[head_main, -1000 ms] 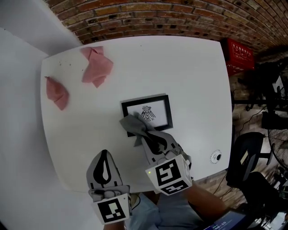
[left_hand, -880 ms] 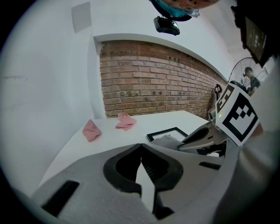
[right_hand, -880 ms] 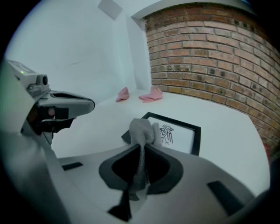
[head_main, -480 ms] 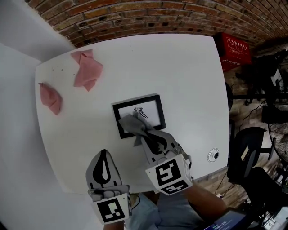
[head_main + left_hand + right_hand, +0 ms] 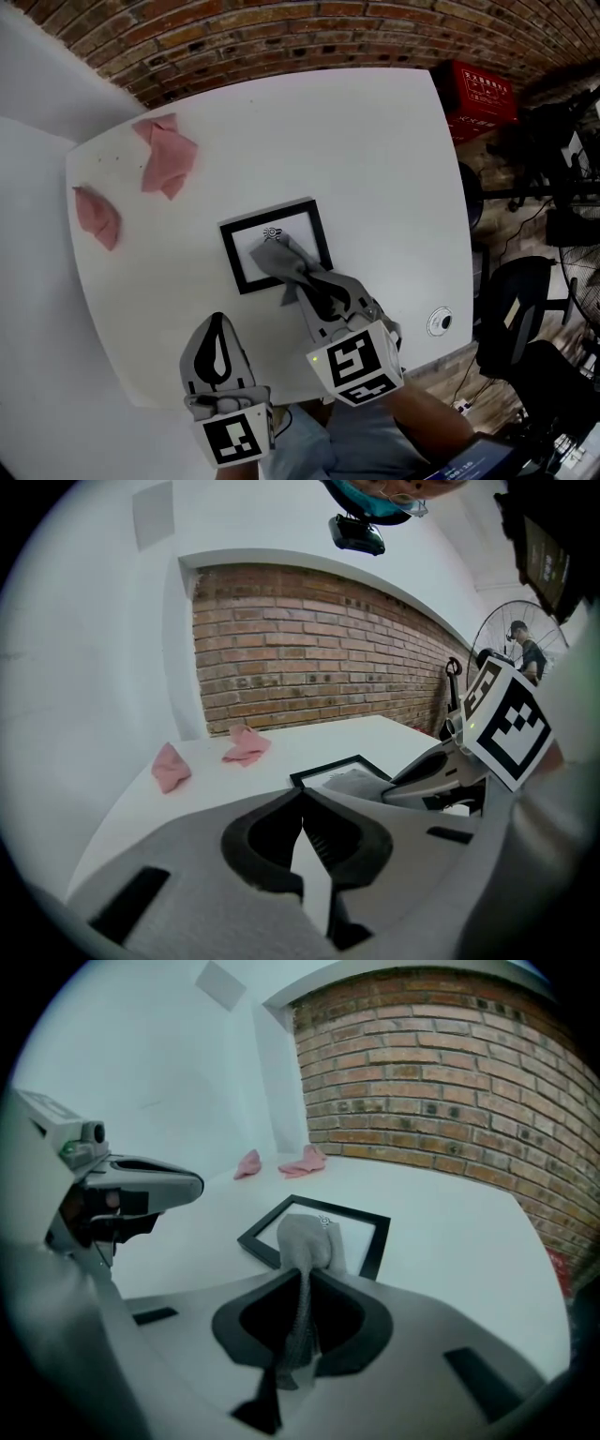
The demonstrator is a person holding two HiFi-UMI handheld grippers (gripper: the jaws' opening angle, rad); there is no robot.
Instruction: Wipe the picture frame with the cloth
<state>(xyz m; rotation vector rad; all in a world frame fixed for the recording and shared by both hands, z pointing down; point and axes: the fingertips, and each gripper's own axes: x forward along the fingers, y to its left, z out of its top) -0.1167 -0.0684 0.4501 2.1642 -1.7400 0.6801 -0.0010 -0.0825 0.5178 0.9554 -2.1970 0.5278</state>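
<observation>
The cloth point(image 5: 281, 258), clamped in the right claw point(image 5: 300, 283), has been drawn from a corner of the picture frame point(image 5: 232, 260) onto its glass, mid-table point(image 5: 375, 141). Wiping is judged under way; the left claw point(image 5: 218, 319) is closed, empty.

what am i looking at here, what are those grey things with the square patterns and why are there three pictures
There is no robot here. A person holds a two-jaw hand tool, called a gripper, in each hand, and the patterned cubes are part of the grippers. One picture comes from a camera on the person's head, looking down. The other two come from cameras riding on the grippers, each looking along its own jaws. On the white table lie a black frame and two pink cloths. The right gripper is shut on a grey cloth, whose free end rests on the frame. The left gripper is shut and empty, held above the table's near edge.
</observation>
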